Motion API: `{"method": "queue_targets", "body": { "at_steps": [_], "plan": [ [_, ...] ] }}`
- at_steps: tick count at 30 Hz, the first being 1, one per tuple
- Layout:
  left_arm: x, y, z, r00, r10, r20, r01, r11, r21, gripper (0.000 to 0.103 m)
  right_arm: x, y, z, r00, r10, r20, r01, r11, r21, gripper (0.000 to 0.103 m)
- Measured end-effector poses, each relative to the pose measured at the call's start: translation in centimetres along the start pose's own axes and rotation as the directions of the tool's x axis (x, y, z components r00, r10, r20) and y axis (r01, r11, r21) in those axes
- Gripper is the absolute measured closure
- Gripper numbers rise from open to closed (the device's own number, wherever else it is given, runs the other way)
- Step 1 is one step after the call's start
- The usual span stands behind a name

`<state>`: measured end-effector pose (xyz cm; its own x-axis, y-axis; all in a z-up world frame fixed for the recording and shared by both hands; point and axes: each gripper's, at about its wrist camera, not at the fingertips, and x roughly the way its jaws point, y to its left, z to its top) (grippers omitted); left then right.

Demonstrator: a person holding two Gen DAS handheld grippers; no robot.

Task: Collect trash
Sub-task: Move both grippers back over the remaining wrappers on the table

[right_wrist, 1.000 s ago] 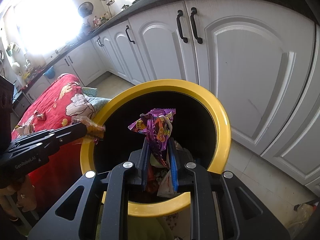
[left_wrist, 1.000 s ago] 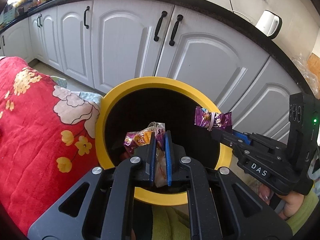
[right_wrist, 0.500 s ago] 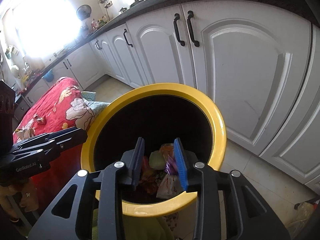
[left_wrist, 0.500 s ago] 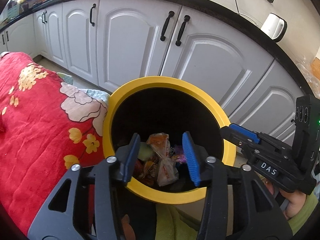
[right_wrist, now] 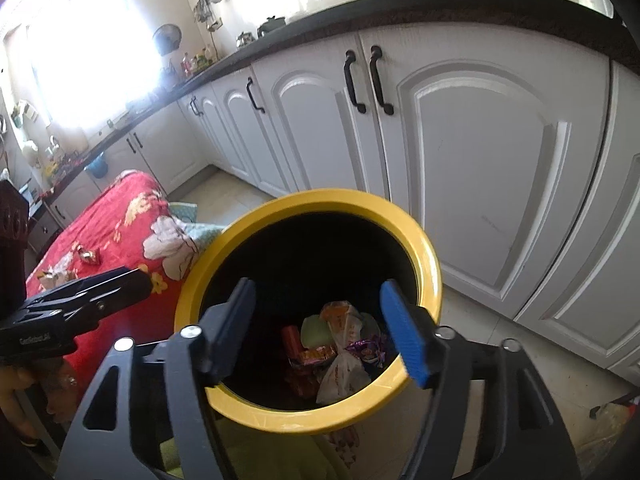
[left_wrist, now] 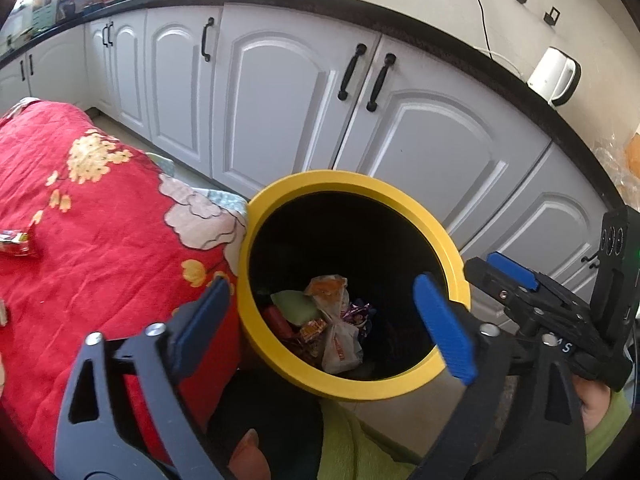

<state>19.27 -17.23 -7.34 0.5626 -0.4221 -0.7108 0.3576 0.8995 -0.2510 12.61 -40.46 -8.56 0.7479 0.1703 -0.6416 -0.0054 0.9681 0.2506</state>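
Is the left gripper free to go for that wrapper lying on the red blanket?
Probably yes. The left gripper is open and empty, and nothing lies between it and the wrapper on the red blanket.

cabinets: white arched doors (right_wrist: pixel 472 184) with black handles (right_wrist: pixel 354 80) running along the wall | worktop: dark counter (left_wrist: pixel 280 0) carrying a white kettle (left_wrist: pixel 554 76) | floor: pale tiles (right_wrist: pixel 224 196) lying below | window (right_wrist: pixel 80 52): glaring with daylight | bed: red floral cover (left_wrist: pixel 80 216) spreading at left
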Motion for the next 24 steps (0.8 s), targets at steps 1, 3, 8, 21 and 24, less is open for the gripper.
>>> {"method": "queue_targets", "body": {
  "at_steps": [1,3,8,21,24],
  "plan": [
    [-0.3,0.1,0.0,1.000,0.006,0.006,-0.006,1.000,-0.004,0.011,-0.3,0.1,0.2,1.000,-0.002,0.008,0.002,1.000,0.002,0.031],
    [-0.9,0.4,0.2,1.000,0.013,0.017,-0.013,1.000,-0.010,0.011,-0.8,0.3,0.4,1.000,-0.001,0.020,0.001,1.000,0.000,0.030],
    [-2.9,1.0,0.4,0.997,0.039,0.059,-0.038,0.999,-0.012,0.011,-1.8,1.2,0.8,0.999,0.008,0.045,-0.007,1.000,-0.013,0.026],
    [-8.2,4.2,0.7,0.981,0.114,0.157,-0.106,0.993,-0.055,0.011,-3.4,6.7,2.1,0.993,0.079,0.084,-0.071,0.993,-0.099,0.019],
    [-9.5,5.4,0.7,0.976,0.132,0.176,-0.120,0.990,-0.081,0.011,-3.5,8.1,2.3,0.992,0.098,0.086,-0.087,0.988,-0.124,0.019]
  ]
}}
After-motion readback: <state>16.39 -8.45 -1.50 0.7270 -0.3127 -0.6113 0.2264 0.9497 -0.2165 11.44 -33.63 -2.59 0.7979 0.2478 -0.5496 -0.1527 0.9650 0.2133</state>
